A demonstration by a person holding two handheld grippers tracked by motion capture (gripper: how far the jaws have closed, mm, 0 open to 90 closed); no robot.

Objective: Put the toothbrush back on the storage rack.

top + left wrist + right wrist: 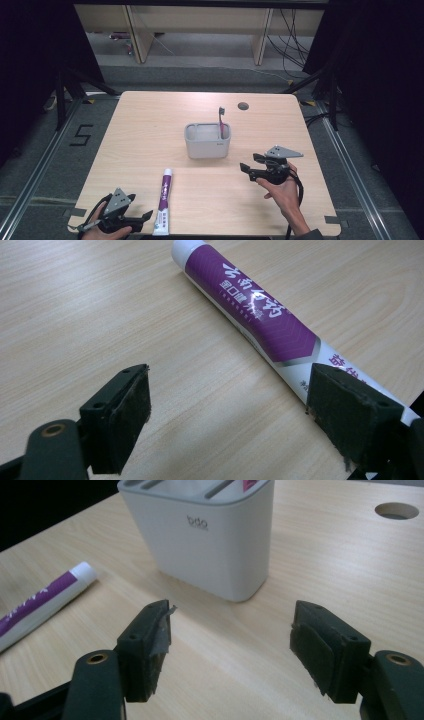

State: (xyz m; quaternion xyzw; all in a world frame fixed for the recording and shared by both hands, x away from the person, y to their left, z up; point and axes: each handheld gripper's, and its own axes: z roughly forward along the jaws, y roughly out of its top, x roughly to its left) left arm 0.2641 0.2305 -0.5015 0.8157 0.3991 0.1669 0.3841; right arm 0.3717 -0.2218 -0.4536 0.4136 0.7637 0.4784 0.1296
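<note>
Purple-and-white toothpaste tube (260, 315) lies flat on the tabletop (150, 130), cap towards the holder (207, 141), so we can pinch it sideways. Our left claw (227, 407) gapes empty, tube just beside its far pad. Right claw (230, 640) spread wide, faces the holder, toothbrush (221, 120) already upright inside.

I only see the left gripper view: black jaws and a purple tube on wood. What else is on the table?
Observer: A white holder stands mid-table with a toothbrush upright in it.
Operator: Is the other gripper holding anything?
Observer: No, the right gripper is open and empty, facing the holder.
Operator: Where does the tube lie?
Observer: The tube lies flat near the table's front edge, cap toward the holder, beside the left gripper.
</note>
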